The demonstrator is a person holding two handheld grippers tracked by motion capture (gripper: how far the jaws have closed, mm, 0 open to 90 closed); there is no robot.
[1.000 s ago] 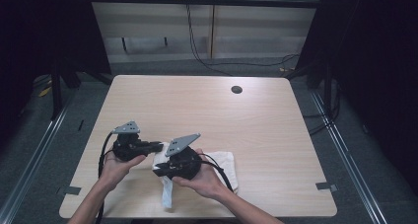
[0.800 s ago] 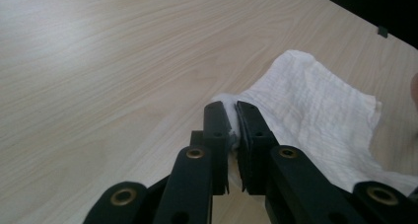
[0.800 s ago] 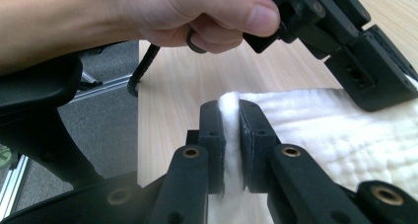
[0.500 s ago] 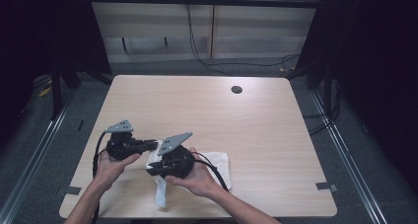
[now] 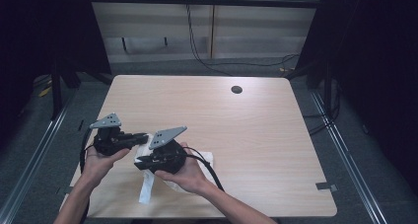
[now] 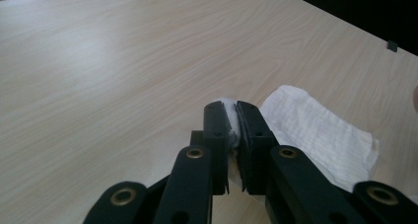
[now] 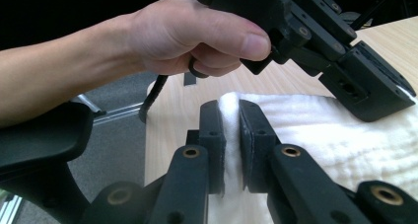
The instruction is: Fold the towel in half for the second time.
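Note:
A white cloth (image 5: 147,190) lies crumpled near the front left of the wooden table (image 5: 256,135), with one strip trailing toward the front edge. My left gripper (image 5: 143,136) points right and is shut on a fold of the cloth (image 6: 315,135), pinched between its pads at the left gripper's (image 6: 230,128) tips. My right gripper (image 5: 141,163) points left, just in front of the left one, and is shut on another edge of the cloth (image 7: 325,135), which stands up between the right gripper's (image 7: 230,120) jaws. The person's hand (image 7: 197,31) holding the left gripper shows close above.
A round dark hole (image 5: 236,90) sits in the far part of the tabletop. A small grey tape mark (image 5: 325,187) lies at the front right corner. Dark floor and metal rails (image 5: 39,145) flank the table; cables hang behind it.
Both hands have shifted left and slightly upward, carrying the pinched cloth with them. More of the cloth is lifted, and its strip trails toward the front edge.

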